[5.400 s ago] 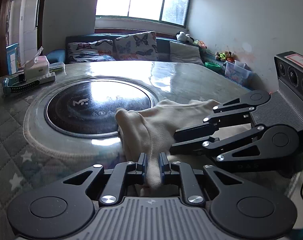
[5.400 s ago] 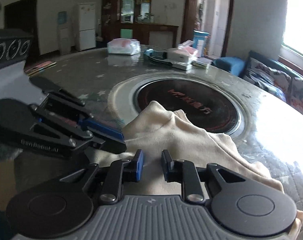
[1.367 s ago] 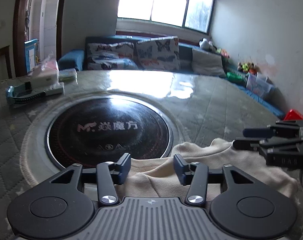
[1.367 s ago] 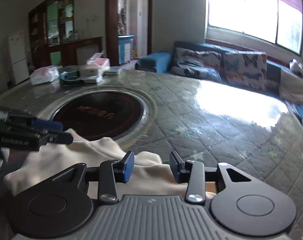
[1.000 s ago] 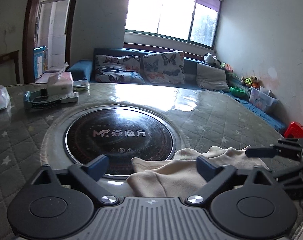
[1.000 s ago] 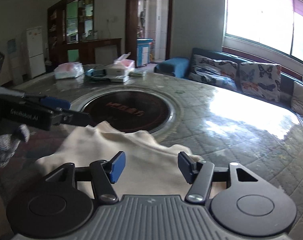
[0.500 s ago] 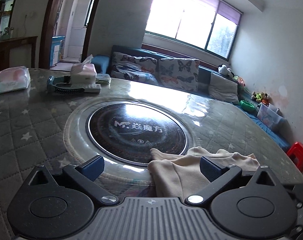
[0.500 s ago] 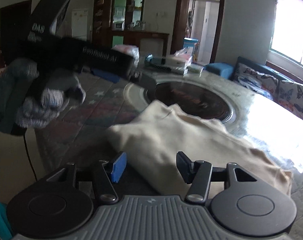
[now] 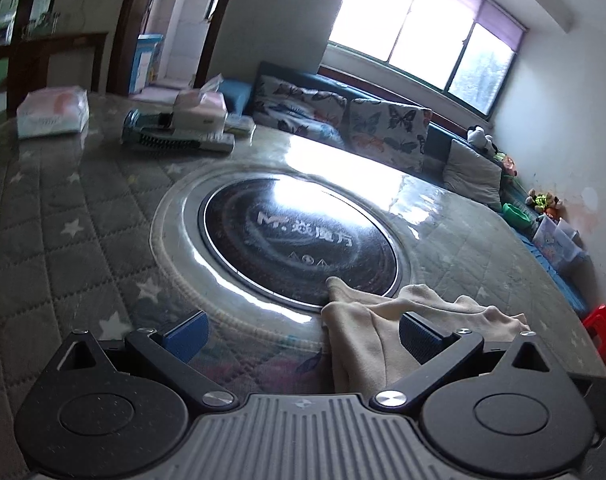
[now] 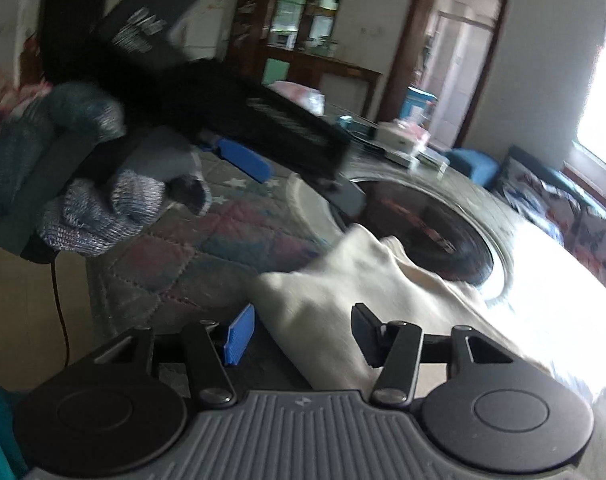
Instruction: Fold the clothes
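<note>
On quilted round table (image 9: 63,208), beside black induction hob (image 9: 299,236): cream garment (image 10: 343,292) lying bunched, creased. Left gripper (image 9: 303,332) gaping, empty. Right gripper (image 10: 303,334) closing, pads not pressing cloth.

Table (image 9: 55,240) bare on left; tissue packs (image 9: 53,114) crowd far edge.

I find the cream garment (image 9: 387,320) folded into a rumpled bundle, lying flat near the table's (image 9: 55,240) front edge, one corner overlapping the dark round centre plate (image 9: 295,232).
</note>
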Available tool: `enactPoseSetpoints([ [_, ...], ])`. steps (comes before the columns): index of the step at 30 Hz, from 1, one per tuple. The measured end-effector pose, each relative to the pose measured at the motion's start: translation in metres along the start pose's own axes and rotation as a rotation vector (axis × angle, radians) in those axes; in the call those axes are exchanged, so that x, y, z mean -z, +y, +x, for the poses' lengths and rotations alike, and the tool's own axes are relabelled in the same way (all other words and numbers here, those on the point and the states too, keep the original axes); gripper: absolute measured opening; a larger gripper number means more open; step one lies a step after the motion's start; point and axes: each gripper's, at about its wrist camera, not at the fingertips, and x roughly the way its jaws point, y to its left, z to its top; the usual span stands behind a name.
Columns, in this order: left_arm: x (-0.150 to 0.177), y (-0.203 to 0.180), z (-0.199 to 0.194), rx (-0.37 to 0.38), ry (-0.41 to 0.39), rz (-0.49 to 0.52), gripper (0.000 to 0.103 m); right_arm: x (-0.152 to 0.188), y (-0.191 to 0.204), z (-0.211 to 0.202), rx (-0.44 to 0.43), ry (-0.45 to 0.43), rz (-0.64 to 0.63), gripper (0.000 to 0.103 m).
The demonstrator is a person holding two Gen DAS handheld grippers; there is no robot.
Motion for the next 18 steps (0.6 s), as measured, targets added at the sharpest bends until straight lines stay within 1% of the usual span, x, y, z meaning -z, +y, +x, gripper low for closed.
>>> enactPoseSetpoints([
  [2, 0.0, 0.003, 0.0, 0.022, 0.012, -0.032, 0.102, -0.003, 0.006, 0.006, -0.002, 0.008, -0.037, 0.048],
  [4, 0.0, 0.005, 0.001, 0.049, 0.026, -0.065, 0.099, -0.007, 0.012, 0.016, 0.002, 0.028, -0.062, 0.044],
  [7, 0.001, 0.007, 0.002, 0.068, 0.042, -0.11, 0.099, -0.01, 0.018, 0.024, 0.016, 0.045, -0.095, 0.04],
  [9, 0.002, 0.008, 0.004, 0.091, 0.058, -0.142, 0.099, -0.012, 0.019, 0.026, 0.029, 0.053, -0.096, 0.031],
  [10, 0.002, 0.008, 0.005, 0.101, 0.066, -0.157, 0.097, -0.012, 0.017, 0.025, 0.03, 0.051, -0.086, 0.029],
  [11, 0.002, 0.008, 0.007, 0.109, 0.075, -0.172, 0.097, -0.012, 0.014, 0.024, 0.027, 0.045, -0.068, 0.022],
  [12, 0.002, 0.008, 0.008, 0.114, 0.082, -0.187, 0.096, -0.012, 0.011, 0.023, 0.023, 0.039, -0.05, 0.018],
  [15, 0.002, 0.006, 0.013, 0.131, 0.103, -0.229, 0.093, -0.014, 0.0, 0.016, 0.007, 0.016, 0.022, 0.015],
  [18, 0.001, 0.004, 0.018, 0.149, 0.125, -0.271, 0.088, -0.016, -0.013, 0.007, -0.01, -0.015, 0.096, 0.014],
])
